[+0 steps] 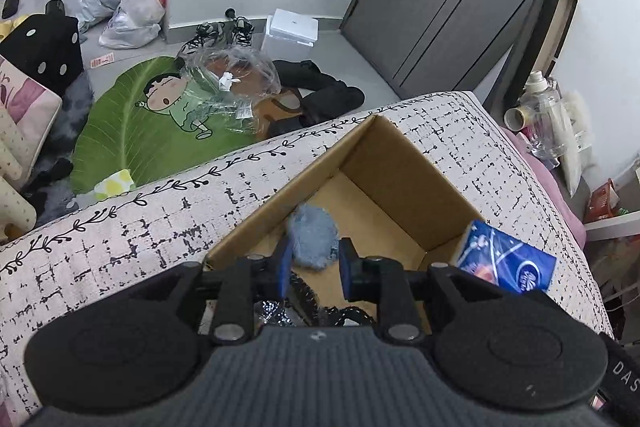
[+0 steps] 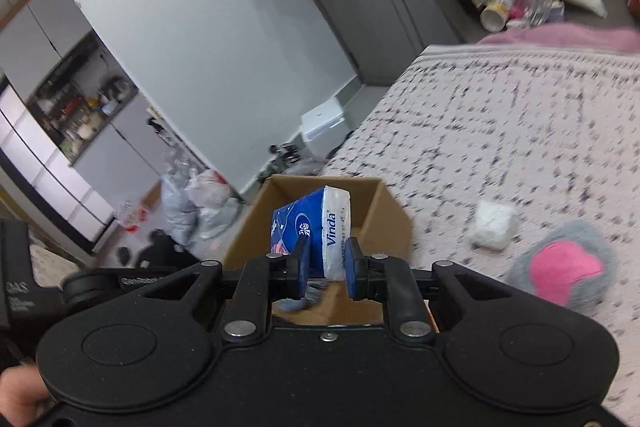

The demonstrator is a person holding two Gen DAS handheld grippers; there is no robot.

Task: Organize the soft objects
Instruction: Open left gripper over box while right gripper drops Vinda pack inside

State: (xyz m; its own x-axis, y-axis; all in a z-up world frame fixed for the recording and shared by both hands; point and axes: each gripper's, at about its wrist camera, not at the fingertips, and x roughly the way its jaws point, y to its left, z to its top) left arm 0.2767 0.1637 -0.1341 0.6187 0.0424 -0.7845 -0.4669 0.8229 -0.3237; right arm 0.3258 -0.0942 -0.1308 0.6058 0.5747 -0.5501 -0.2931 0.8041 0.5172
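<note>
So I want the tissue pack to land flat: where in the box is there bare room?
The cardboard box has bare floor along its far corner, between the back walls and the blue fluffy ball. The near side is crowded: the ball, the left gripper and dark items below it. The tissue pack is in the right gripper.

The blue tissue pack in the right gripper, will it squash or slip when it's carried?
The tissue pack probably squashes a little, being soft paper in film. Its glossy wrap may slip between the right gripper pads. It looks light, so the cardboard box shouldn't tip.
</note>
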